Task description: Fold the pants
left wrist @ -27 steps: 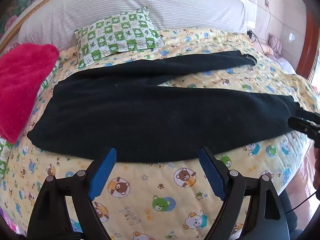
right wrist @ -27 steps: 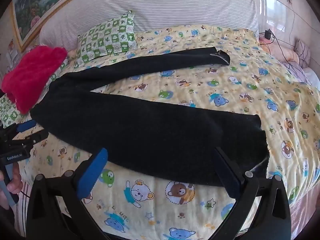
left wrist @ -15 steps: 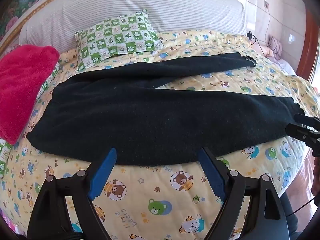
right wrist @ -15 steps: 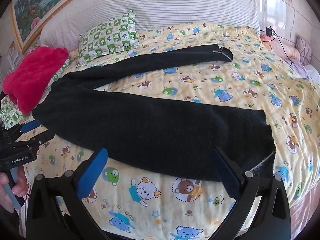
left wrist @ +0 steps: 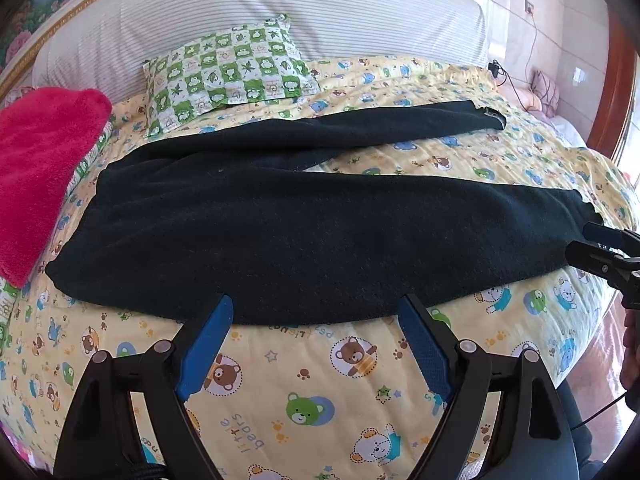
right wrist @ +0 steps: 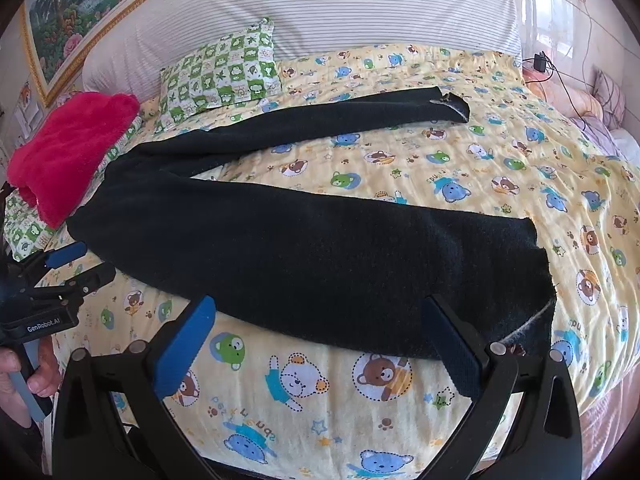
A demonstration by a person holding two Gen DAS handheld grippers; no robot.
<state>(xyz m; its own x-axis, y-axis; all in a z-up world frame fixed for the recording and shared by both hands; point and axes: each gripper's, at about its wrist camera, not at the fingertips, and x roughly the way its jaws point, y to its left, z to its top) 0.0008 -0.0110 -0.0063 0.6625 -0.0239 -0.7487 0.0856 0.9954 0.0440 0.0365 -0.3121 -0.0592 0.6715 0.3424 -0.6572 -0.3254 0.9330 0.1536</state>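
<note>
Black fleecy pants (left wrist: 304,232), seemingly flat.

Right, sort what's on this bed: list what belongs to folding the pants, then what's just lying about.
For the job:
- black pants, spread flat, legs apart
- left gripper, open, empty
- right gripper, open, empty

Just lying about:
- green checked pillow
- pink fleece blanket
- charger and cable
- bear-print bedspread, the work surface
</note>
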